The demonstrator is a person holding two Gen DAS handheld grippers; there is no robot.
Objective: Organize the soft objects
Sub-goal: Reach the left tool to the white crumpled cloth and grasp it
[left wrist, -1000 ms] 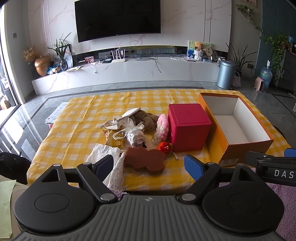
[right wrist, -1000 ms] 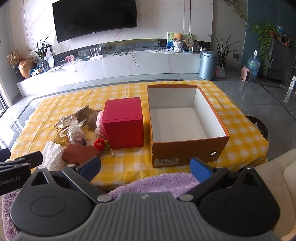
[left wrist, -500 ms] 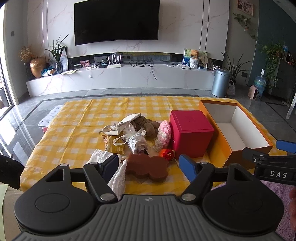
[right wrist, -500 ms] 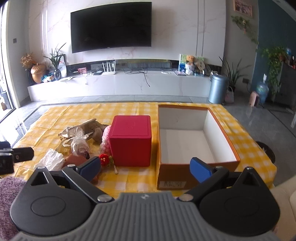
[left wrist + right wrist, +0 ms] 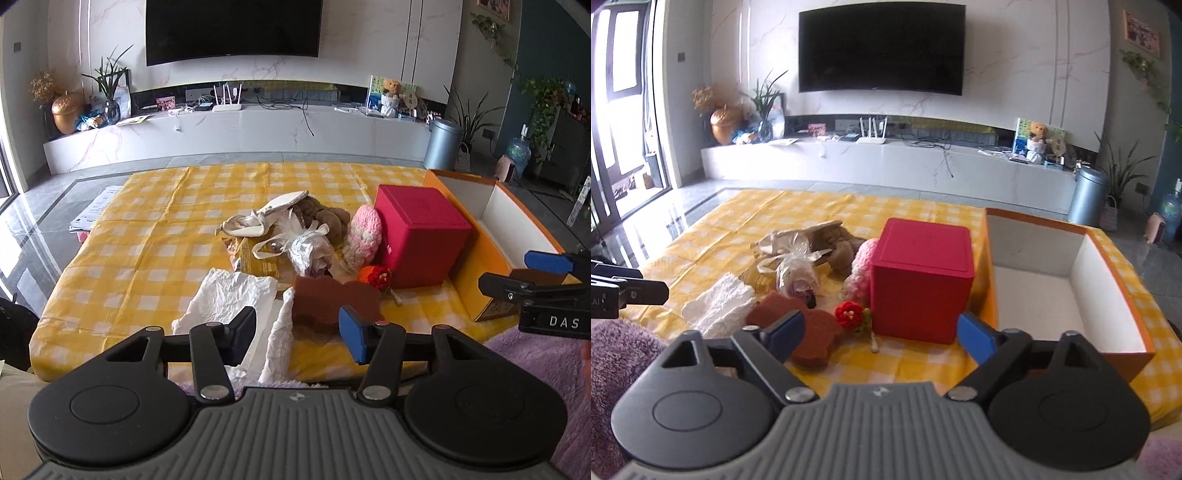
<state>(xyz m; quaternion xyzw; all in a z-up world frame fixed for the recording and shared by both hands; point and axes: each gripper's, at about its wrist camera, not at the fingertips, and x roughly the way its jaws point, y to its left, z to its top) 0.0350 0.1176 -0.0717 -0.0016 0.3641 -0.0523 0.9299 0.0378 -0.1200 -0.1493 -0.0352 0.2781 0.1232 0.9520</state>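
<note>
- Left wrist view: the left gripper [image 5: 297, 334] is spread, holding nothing, above the brown sponge [image 5: 332, 299] on the yellow-checked surface [image 5: 155, 236]; a television [image 5: 232, 31] hangs behind.
- Right wrist view: the right gripper [image 5: 882, 334] is spread, empty, before the red box [image 5: 921, 278]; the orange box [image 5: 1071, 295] sits just beside it.

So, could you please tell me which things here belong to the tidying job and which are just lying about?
Job: brown sponge, pink knitted toy, brown plush, red knitted flower, orange box.
Lying about: red box, TV, bin.
</note>
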